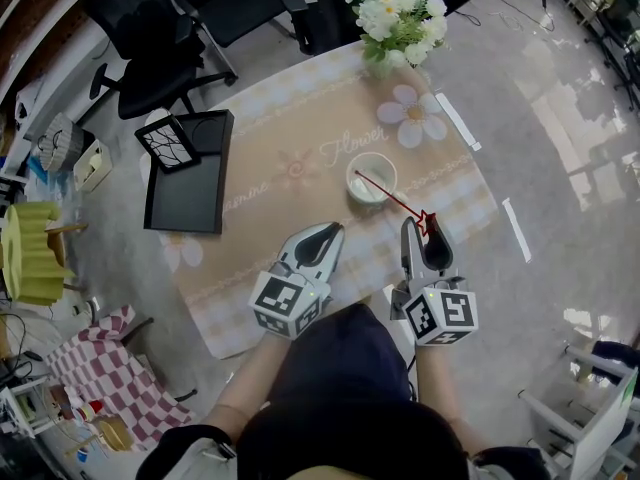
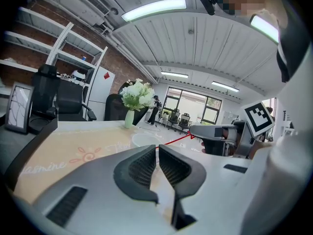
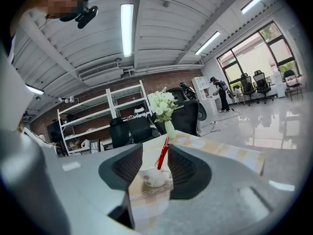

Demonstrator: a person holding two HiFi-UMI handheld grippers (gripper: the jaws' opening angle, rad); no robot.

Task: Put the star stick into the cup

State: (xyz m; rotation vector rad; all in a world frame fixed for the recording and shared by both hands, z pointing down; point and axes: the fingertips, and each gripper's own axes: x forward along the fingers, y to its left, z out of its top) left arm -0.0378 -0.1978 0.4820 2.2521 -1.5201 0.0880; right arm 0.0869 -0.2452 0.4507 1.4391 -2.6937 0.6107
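A white cup (image 1: pixel 371 180) stands on the beige flowered table mat (image 1: pixel 300 118). The red star stick (image 1: pixel 392 198) rests with its thin end in the cup and leans over the rim, its star end toward me. My right gripper (image 1: pixel 423 228) is open just behind the star end. In the right gripper view the red star stick (image 3: pixel 162 154) rises from the cup (image 3: pixel 155 176) between the pads of the right gripper (image 3: pixel 155 156) without touching them. My left gripper (image 1: pixel 322 236) lies shut and empty, left of the cup; the left gripper (image 2: pixel 157 152) shows its pads nearly together.
A vase of white flowers (image 1: pixel 398 13) stands at the mat's far end. A black tray (image 1: pixel 190 183) and a framed picture (image 1: pixel 168 143) lie at the left. Two white strips (image 1: pixel 458 120) lie at the right. Office chairs (image 1: pixel 150 28) stand beyond the table.
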